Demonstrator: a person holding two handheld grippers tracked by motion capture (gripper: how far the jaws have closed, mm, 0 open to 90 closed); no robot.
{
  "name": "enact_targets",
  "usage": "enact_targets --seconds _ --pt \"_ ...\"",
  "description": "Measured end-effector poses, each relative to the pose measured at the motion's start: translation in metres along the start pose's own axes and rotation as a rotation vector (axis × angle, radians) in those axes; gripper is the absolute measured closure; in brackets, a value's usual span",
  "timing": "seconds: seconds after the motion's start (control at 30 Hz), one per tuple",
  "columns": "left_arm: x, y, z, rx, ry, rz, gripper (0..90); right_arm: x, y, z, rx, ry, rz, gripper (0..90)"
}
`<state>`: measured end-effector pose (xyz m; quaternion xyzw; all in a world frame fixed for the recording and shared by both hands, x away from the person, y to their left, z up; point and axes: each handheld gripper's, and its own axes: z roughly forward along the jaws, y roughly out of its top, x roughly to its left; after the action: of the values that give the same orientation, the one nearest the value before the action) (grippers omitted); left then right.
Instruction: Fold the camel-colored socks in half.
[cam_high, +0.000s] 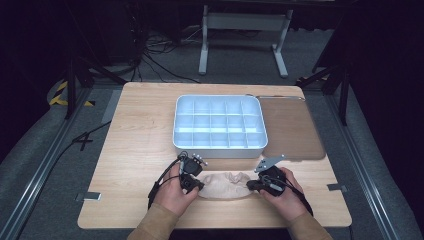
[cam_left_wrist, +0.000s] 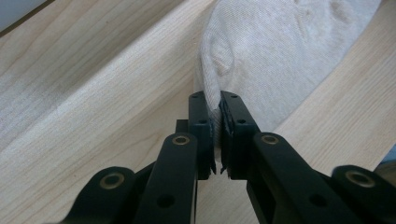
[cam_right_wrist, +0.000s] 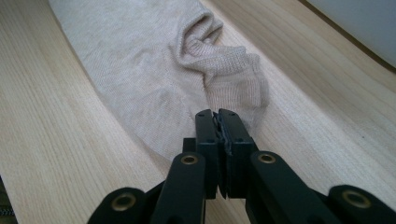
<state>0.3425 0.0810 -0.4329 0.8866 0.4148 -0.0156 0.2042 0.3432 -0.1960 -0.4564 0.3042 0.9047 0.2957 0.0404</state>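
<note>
A beige sock (cam_high: 227, 185) lies flat on the wooden table near its front edge, between the two hands. My left gripper (cam_high: 200, 186) is at the sock's left end. In the left gripper view its jaws (cam_left_wrist: 215, 100) are shut on a raised fold of the sock (cam_left_wrist: 280, 46). My right gripper (cam_high: 250, 185) is at the right end. In the right gripper view its jaws (cam_right_wrist: 217, 115) are closed together on the edge of the sock (cam_right_wrist: 140, 70), just below the ribbed, crumpled cuff (cam_right_wrist: 233, 70).
A white tray with several compartments (cam_high: 220, 151) stands just behind the sock, mid-table. A brown mat (cam_high: 292, 130) lies to its right. Bare wood extends to the left of the tray and along the front edge (cam_high: 215, 222).
</note>
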Motion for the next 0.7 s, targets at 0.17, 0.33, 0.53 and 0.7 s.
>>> enact_targets --seconds 0.17,0.33,0.53,0.7 --pt "-0.001 0.003 -0.005 0.000 -0.010 -0.002 83.9 0.003 0.000 0.000 0.004 -0.022 -0.020 88.5" --pt "-0.004 0.012 -0.011 0.015 -0.014 0.000 83.4 0.002 -0.003 0.000 -0.016 -0.014 -0.001 88.5" --pt "-0.015 0.024 -0.015 0.028 -0.012 0.036 82.3 0.004 -0.004 0.001 -0.015 -0.023 0.002 88.5" --pt "-0.021 0.032 -0.019 0.003 -0.038 0.045 83.3 0.003 -0.003 0.001 -0.011 -0.017 0.011 88.6"
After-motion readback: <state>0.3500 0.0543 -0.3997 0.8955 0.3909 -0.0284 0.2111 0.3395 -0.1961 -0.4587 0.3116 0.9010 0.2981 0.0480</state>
